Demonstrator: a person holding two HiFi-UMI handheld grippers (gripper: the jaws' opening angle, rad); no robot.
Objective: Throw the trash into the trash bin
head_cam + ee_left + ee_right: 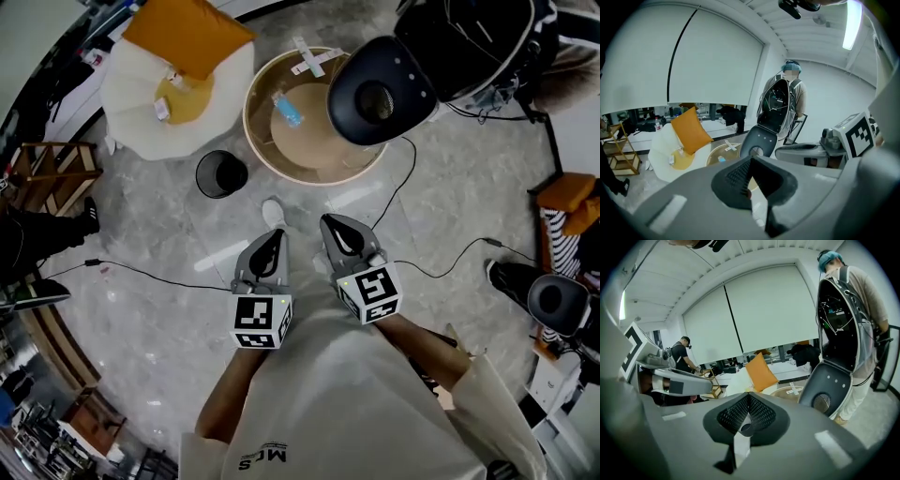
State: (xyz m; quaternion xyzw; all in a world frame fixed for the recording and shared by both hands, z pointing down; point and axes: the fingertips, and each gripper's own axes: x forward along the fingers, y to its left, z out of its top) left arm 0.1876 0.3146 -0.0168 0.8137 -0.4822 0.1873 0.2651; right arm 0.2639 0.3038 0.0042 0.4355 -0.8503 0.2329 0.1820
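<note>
Black trash bin [221, 174] sits beside the counter [323, 145] carrying litter [288, 110]. Left tool [278, 233] and right tool [327, 220] are closed and empty, apparently before pickup.

Left tool [277, 235], right tool [331, 225], both closed.

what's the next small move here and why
Probably bring the right gripper forward over the round table and open its jaws. It and the left gripper are both shut and empty, short of the table, where a blue scrap and white strips lie. The black bin stands on the floor beside it.
</note>
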